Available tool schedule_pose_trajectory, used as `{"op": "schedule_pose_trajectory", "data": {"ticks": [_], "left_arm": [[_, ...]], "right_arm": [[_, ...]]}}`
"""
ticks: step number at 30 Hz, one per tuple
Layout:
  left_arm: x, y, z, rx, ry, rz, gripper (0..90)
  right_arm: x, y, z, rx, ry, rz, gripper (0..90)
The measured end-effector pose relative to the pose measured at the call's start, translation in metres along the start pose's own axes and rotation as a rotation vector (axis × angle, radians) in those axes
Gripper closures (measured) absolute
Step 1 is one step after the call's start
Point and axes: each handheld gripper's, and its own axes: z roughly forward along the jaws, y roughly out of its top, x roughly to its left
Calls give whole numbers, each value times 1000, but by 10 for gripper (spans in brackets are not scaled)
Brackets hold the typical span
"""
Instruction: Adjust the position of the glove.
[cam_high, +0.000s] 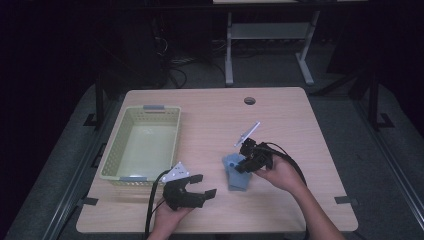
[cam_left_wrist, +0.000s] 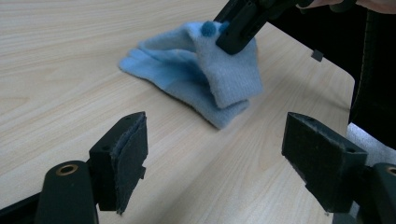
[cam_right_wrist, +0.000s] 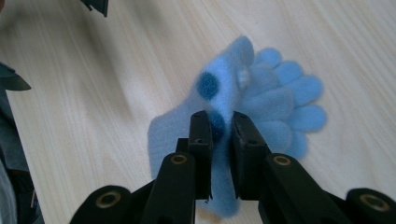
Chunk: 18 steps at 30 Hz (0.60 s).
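A light blue fleece glove (cam_high: 236, 172) with dark blue dots lies on the wooden table (cam_high: 210, 120), folded over itself, its fingers fanned out (cam_right_wrist: 289, 100). My right gripper (cam_high: 245, 162) is shut on a fold of the glove (cam_right_wrist: 219, 126), pinching the fabric between both pads and lifting that fold. From the left gripper view the pinched fold (cam_left_wrist: 224, 70) hangs under the right gripper (cam_left_wrist: 240, 28). My left gripper (cam_high: 200, 186) rests near the table's front edge, left of the glove, jaws wide open with nothing between them (cam_left_wrist: 215, 154).
A pale yellow plastic basket (cam_high: 142, 145) stands at the table's left side, nothing visible inside. A round cable hole (cam_high: 249, 100) is at the back of the table. A white table frame (cam_high: 270, 40) stands on the floor beyond.
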Motion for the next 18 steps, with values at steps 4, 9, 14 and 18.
{"op": "schedule_pose_trajectory", "data": {"ticks": [4, 9, 14, 18], "left_arm": [[0, 0, 0, 0, 1, -1, 221], [0, 0, 0, 1, -1, 1, 221], [-1, 0, 0, 0, -2, 1, 221], [-1, 0, 0, -1, -3, 3, 221]], "right_arm": [[1, 0, 3, 14, -6, -11, 793], [0, 0, 7, 20, -12, -13, 776], [1, 2, 12, 39, -19, -21, 767], [-1, 3, 16, 41, -27, -21, 766]]}}
